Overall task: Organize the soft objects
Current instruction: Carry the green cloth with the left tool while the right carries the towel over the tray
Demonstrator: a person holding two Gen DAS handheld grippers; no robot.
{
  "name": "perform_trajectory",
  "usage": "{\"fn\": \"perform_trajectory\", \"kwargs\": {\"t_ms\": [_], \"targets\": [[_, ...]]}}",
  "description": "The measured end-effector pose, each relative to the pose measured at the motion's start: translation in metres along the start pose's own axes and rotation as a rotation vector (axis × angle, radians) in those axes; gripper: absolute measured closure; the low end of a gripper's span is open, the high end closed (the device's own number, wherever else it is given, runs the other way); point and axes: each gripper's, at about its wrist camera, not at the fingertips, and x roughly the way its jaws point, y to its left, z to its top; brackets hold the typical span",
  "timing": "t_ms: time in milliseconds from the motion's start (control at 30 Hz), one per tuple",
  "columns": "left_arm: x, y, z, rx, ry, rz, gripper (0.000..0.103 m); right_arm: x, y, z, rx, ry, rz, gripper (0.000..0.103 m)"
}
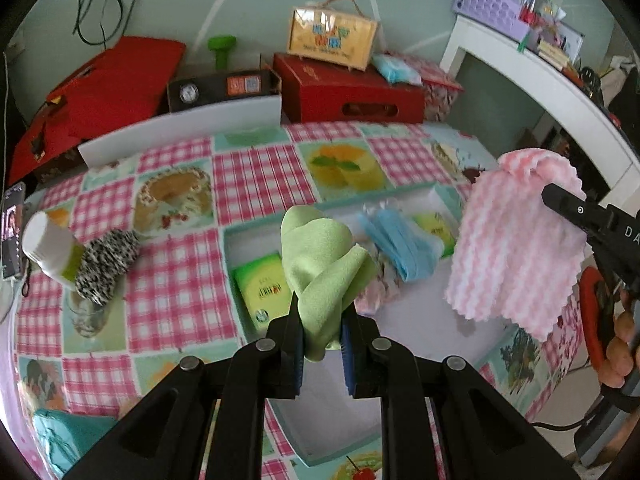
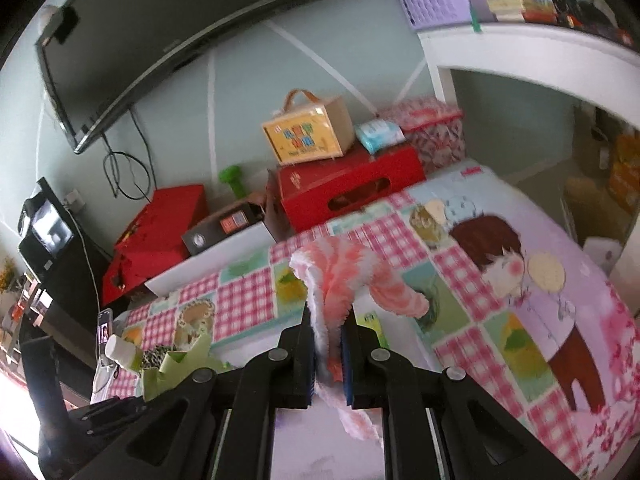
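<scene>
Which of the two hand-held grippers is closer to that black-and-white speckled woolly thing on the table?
Left. The left hand-held gripper, clamping a green cloth, sits just right of the speckled woolly thing. The right hand-held gripper, holding a pink cloth, is farther right.

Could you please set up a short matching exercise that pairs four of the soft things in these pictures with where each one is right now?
Things:
1. green cloth
2. pink-and-white cloth
3. blue bundle
4. black-and-white speckled ball

Places:
A. lying inside the white box
B. clamped in the right gripper
C. on the tablecloth, beside a white bottle
D. clamped in the left gripper

Pairs: 1-D, 2-B, 3-A, 4-C
</scene>
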Motion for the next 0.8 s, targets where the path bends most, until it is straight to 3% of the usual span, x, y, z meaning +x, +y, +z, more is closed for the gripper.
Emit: {"fn": "perform_trajectory", "kwargs": {"t_ms": [200,533,800], "targets": [[0.021,-0.007,-0.018,0.003,0.075,0.021,0.087,0.022,-0.013,-0.018,0.041,0.115,-0.031,0.089],[0.051,-0.006,-0.041,-0.006,0.174,0.047,0.087,0.061,-0.006,-0.043,0.003,0.247,-0.050,0.089],[0.071,-0.006,-0.048,-0.004,0.236,0.062,0.087,0.094,-0.005,-0.060,-0.049,0.344,-0.133,0.089]]}}
